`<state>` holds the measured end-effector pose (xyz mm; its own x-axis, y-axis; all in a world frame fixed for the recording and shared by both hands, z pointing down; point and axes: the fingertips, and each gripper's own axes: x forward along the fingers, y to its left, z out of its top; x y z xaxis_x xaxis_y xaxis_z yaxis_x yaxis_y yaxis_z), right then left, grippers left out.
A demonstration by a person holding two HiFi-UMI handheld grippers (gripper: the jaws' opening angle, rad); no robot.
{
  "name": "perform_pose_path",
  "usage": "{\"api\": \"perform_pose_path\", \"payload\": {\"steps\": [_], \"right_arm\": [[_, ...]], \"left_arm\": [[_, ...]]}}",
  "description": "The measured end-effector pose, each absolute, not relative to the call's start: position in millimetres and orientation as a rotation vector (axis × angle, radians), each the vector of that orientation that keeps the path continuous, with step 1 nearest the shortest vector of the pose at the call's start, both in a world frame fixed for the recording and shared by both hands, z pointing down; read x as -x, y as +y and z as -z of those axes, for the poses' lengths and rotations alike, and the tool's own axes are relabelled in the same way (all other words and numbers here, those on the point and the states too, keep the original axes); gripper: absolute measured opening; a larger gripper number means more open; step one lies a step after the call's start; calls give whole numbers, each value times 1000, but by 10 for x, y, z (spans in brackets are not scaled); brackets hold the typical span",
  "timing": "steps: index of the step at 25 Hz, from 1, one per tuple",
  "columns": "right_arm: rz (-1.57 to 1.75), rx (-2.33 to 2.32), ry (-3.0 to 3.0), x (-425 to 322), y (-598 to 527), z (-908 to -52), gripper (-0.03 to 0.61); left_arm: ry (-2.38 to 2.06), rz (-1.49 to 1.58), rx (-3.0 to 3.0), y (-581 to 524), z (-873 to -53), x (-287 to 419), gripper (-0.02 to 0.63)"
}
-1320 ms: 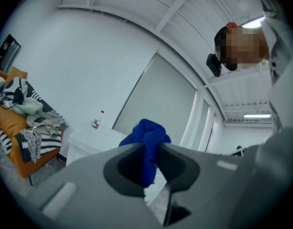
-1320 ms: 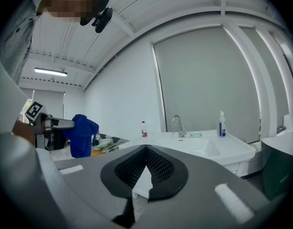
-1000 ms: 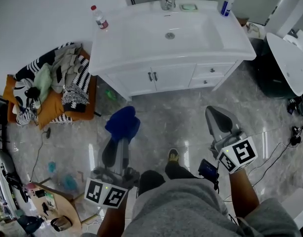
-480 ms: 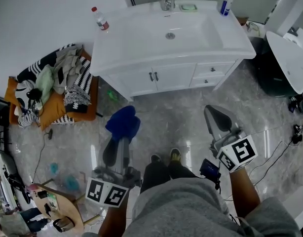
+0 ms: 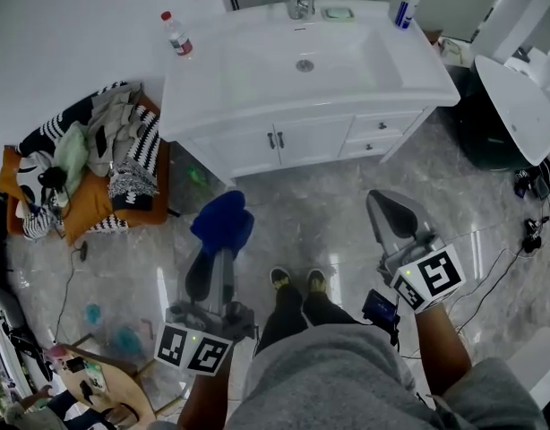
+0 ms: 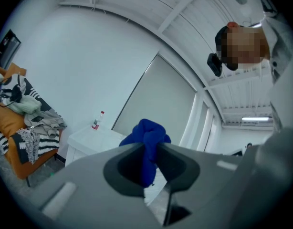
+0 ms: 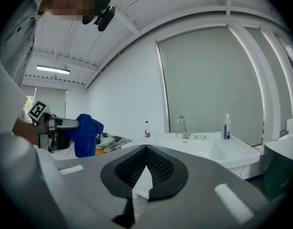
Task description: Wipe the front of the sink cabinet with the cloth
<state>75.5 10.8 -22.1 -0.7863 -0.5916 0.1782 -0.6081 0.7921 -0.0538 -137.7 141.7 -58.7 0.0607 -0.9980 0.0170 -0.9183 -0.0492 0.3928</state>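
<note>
Well back from sink cabinet (image 5: 293, 141); bare marble floor (image 5: 320, 209) between its front and shoes (image 5: 295, 280). Hemmed at left by orange seat (image 5: 82, 211) heaped with clothes (image 5: 114, 137). On cabinet top: basin (image 5: 302, 65), water bottle (image 5: 176, 32) at left corner, spray bottle (image 5: 402, 4) at back right. Clamped on blue cloth (image 5: 223, 222) with left gripper (image 5: 221, 251), held low, pointing toward doors, well apart from them. Pinched together on nothing: right gripper (image 5: 382, 206), alongside.

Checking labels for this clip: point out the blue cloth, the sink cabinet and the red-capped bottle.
blue cloth (image 5: 223, 224), head view, middle of the bunched fabric.
sink cabinet (image 5: 311, 140), head view, right door of its front.
red-capped bottle (image 5: 176, 36), head view, its body.
</note>
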Motion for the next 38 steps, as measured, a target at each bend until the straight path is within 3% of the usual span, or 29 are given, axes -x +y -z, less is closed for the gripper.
{"api": "perform_pose_path", "payload": {"steps": [23,38], "right_arm": [[73,-939,-2738,-180,98,440,-3],[180,-814,-2737,-318,-935,152,-3]], "left_arm": [[-1877,468,-2057,1357,408,2091,69],[-1984,367,-1975,712,75,2048,69]]}}
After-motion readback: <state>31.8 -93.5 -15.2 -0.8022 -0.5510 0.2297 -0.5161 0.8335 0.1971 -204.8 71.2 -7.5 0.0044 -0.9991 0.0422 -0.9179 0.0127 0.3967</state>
